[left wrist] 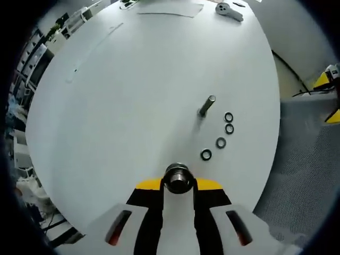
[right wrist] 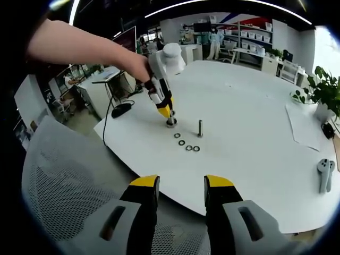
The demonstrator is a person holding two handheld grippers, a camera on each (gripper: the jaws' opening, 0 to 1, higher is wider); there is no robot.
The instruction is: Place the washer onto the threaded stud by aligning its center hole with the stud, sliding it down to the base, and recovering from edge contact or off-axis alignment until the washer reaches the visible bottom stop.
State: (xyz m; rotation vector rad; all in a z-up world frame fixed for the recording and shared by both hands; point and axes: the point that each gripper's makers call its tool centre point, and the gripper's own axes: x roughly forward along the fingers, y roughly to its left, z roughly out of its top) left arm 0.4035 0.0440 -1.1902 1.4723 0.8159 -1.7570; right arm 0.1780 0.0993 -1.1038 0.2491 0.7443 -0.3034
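White table (left wrist: 133,95) carries stud (left wrist: 206,106), four washers (left wrist: 221,142).

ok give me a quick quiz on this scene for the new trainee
1. How many loose washers lie on the table?
2. True or false: the stud stands upright on the table, next to the washers.
3. The right gripper has its fingers: A) open, holding nothing; B) shut on a washer; C) shut on the stud.

Key: 1) four; 2) true; 3) A
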